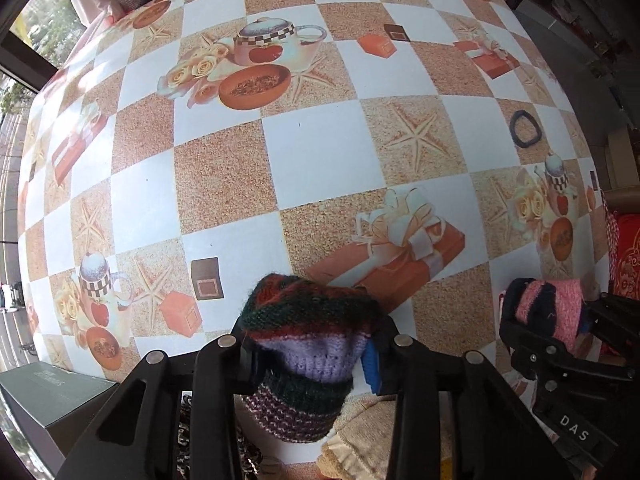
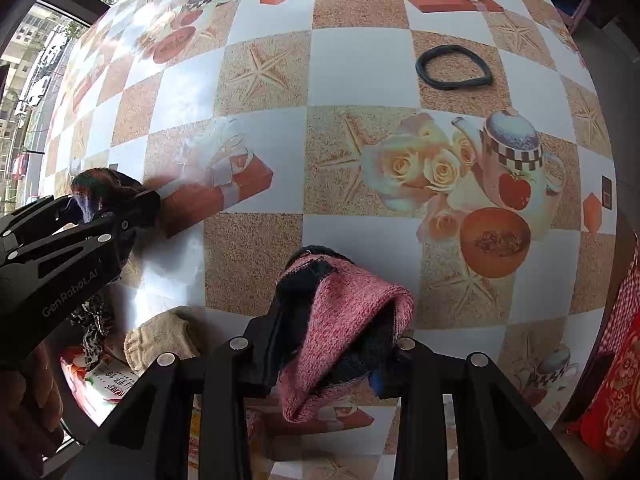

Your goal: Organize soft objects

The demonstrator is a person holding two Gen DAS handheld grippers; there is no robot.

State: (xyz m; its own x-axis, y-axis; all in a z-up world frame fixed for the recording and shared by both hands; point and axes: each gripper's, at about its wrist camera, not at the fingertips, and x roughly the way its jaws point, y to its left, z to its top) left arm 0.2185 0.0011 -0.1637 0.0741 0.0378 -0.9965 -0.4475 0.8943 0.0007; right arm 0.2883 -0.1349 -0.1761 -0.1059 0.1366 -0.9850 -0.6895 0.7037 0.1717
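left wrist view: the left gripper points down at the table, its jaws pinching a striped knit piece of dark green, red, lilac and purple yarn, bunched between the pads and hanging below them. at far right the right gripper shows side-on, clamped on a pink and black knit piece. right wrist view: the same pink and black knit piece is nipped between the right gripper jaws, folded over so that its free end droops toward the lens; the left gripper appears at left with its dark bundle. gripping each piece near one end probably lets it hang clear of the printed cloth for carrying. a black elastic loop lies well apart on the table, untouched. a beige knit item and a mottled fabric are cut off by the gripper bodies; what kind of garments these are cannot be told, and the pad faces are buried in yarn.
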